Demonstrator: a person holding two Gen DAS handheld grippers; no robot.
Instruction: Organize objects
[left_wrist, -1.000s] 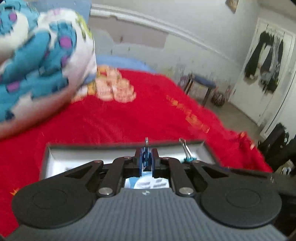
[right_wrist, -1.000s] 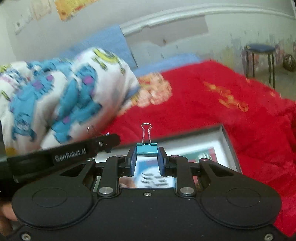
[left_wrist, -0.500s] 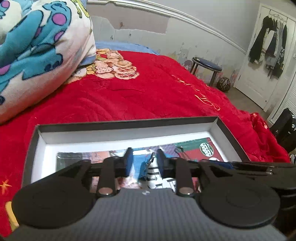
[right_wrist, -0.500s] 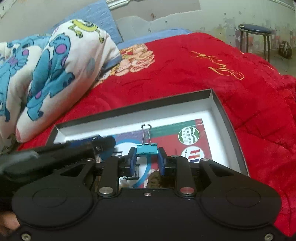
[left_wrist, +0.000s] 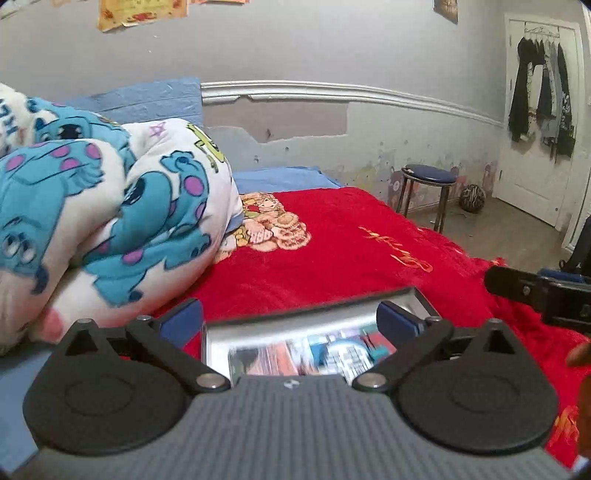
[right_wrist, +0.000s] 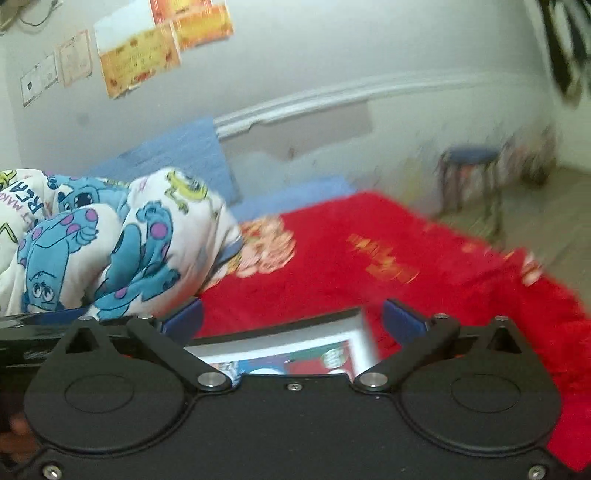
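My left gripper (left_wrist: 290, 319) and right gripper (right_wrist: 291, 319) both gape wide, holding nothing. My grippers hide half the tray (left_wrist: 314, 312); its contents are blurred.

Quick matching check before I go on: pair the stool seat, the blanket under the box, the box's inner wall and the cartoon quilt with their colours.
Things:
1. stool seat
2. blanket
3. box inner wall
4. cartoon quilt

Colours:
A. white with blue monsters
B. red
C. dark blue
D. white

Pairs: 1-C, 2-B, 3-D, 4-A
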